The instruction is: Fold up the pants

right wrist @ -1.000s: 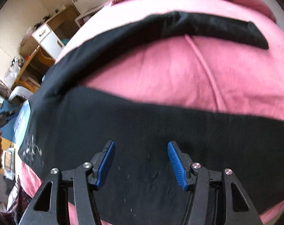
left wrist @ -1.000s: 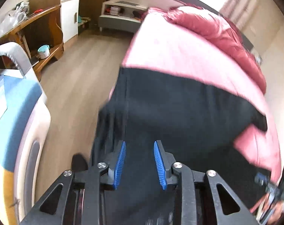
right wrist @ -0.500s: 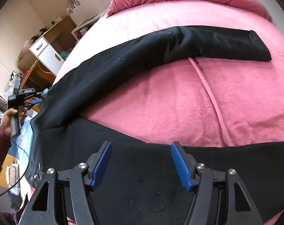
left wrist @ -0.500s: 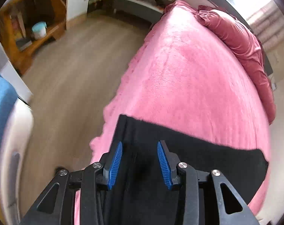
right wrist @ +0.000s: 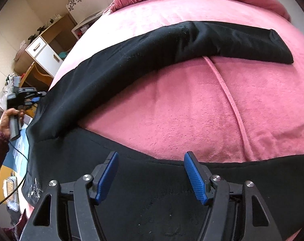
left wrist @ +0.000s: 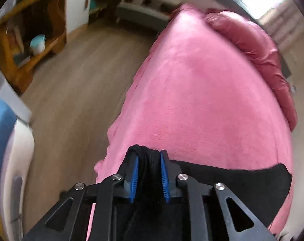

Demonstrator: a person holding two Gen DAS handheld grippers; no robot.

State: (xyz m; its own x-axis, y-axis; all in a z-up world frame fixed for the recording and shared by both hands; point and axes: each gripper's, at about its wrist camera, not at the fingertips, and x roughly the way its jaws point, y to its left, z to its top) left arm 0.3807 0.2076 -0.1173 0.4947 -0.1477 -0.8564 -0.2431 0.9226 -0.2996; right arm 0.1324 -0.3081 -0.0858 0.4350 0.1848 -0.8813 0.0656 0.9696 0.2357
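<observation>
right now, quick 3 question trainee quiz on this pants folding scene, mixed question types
1. True or false: the right gripper is clamped on the pants.
2. What does the left gripper hold? A) pink blanket B) black pants C) nothing
3. Fill in: the pants lie on a ___ blanket.

Key: 1 false, its jaws stand open above the fabric. 2 B, its jaws have just been closing, with fabric bunched between the pads. 3 pink.

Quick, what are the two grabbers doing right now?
Left gripper: just closed, pinching the black pants.
Right gripper: open above the pants, holding nothing.
</observation>
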